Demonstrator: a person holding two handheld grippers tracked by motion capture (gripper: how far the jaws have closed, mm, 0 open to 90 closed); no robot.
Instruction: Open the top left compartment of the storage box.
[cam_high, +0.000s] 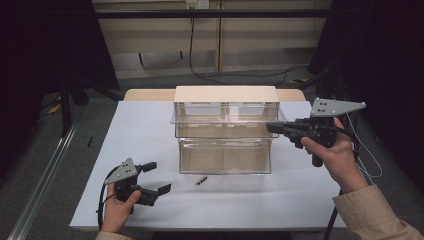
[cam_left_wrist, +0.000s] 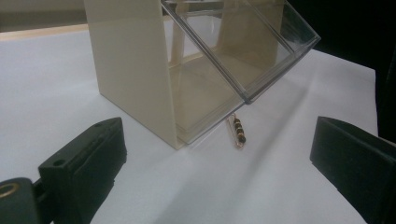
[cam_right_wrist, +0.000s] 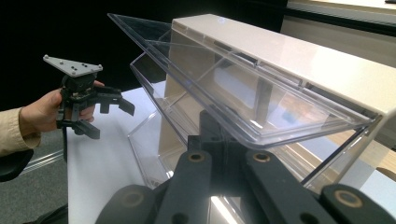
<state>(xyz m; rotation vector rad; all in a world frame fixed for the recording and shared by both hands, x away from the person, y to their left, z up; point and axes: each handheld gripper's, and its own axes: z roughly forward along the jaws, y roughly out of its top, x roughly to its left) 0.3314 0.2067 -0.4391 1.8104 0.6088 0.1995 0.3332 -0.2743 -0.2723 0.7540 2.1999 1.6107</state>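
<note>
No writing shows on the clear bin rack (cam_high: 225, 130). The right claw (cam_high: 272, 128), closed, touches its upper flap; the left claw (cam_high: 159, 177) gapes empty near the counter's (cam_high: 145, 125) front-left corner.

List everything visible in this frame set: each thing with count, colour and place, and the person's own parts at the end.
display case: one, clear bins with cream top and sides, table centre, upper flap tilted open
beaded pin: one, gold wire with dark beads, on the sheet just in front of the case
table sheet: one, white, covering the table
cables: dark, on the floor behind the table
left gripper: one, black, jaws open, near table's front left
right gripper: one, black, jaws shut, at the case's upper flap
hands: two, beige sleeves
</note>
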